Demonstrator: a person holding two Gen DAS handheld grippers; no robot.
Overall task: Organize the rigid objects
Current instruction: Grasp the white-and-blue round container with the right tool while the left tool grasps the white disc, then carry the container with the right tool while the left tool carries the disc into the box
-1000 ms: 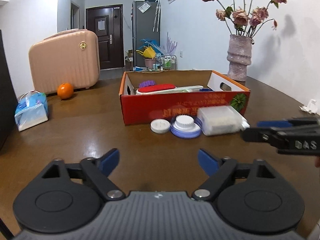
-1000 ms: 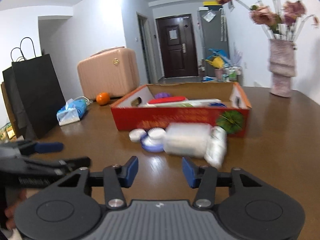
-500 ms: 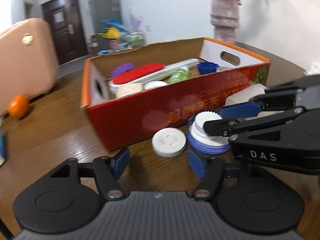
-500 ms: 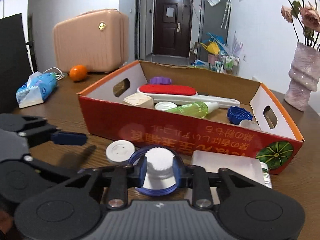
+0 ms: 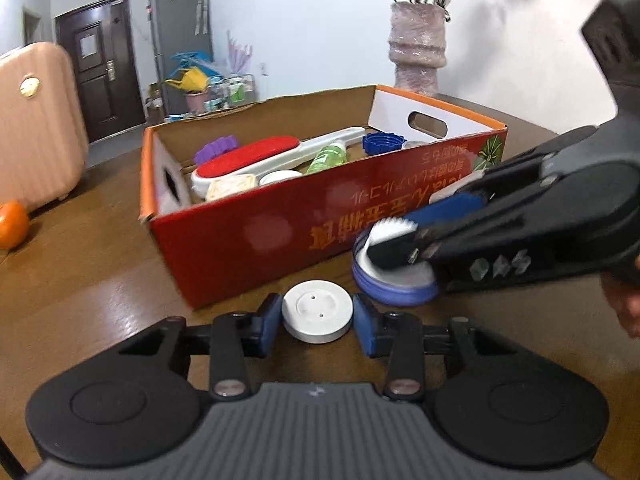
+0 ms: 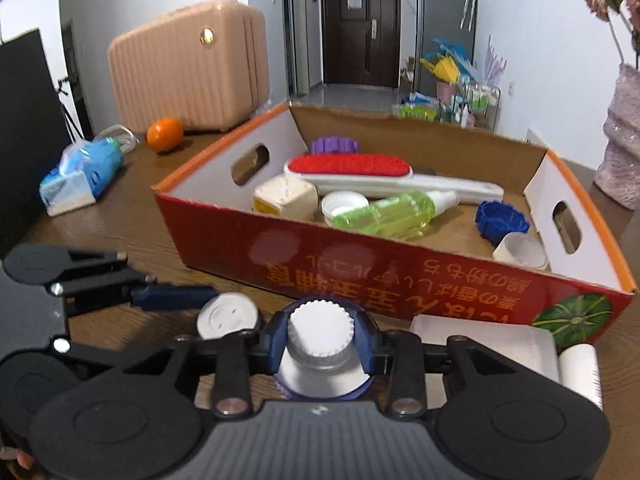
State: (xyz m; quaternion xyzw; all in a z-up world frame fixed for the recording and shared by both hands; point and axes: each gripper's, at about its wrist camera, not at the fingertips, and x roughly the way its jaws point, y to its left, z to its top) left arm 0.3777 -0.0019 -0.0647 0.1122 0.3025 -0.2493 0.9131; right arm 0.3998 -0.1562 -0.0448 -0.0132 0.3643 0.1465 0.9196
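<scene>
Just ahead of the box (image 5: 280,232), the left claw (image 5: 317,319) clamps a white disc (image 5: 317,316), while the right claw (image 6: 320,344) beside it grips a ridged white cap (image 6: 320,330) atop a blue lid (image 5: 394,286).

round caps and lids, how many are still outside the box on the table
2: a flat white round lid between the left gripper fingers, and a ridged white cap on a blue-rimmed disc between the right gripper fingers, both before the red cardboard box.
</scene>
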